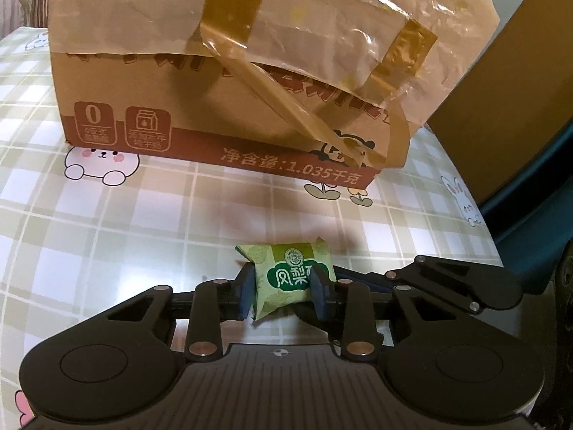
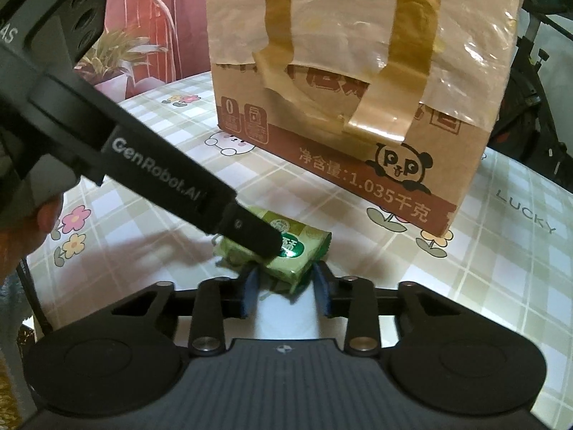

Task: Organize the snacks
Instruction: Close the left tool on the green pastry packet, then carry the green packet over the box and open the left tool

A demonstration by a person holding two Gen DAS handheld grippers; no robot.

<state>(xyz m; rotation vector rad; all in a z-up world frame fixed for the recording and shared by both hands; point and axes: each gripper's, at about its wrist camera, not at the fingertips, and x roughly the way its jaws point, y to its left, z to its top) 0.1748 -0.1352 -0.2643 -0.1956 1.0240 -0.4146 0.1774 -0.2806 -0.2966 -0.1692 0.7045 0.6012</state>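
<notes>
While the green pineapple-cake packet [image 1: 292, 279] is clamped between the left gripper [image 1: 283, 292] fingers near the taped cardboard box [image 1: 229, 82], the right gripper [image 2: 286, 288] is seemingly held narrowly apart around it.

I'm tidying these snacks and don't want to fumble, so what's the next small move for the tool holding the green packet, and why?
Probably lift the left tool straight up a little. Its fingers are shut on the green snack packet, which still sits low over the checked tablecloth, and the taped cardboard box stands just ahead. The right tool is open at the packet's near end, so it should stay clear.
</notes>
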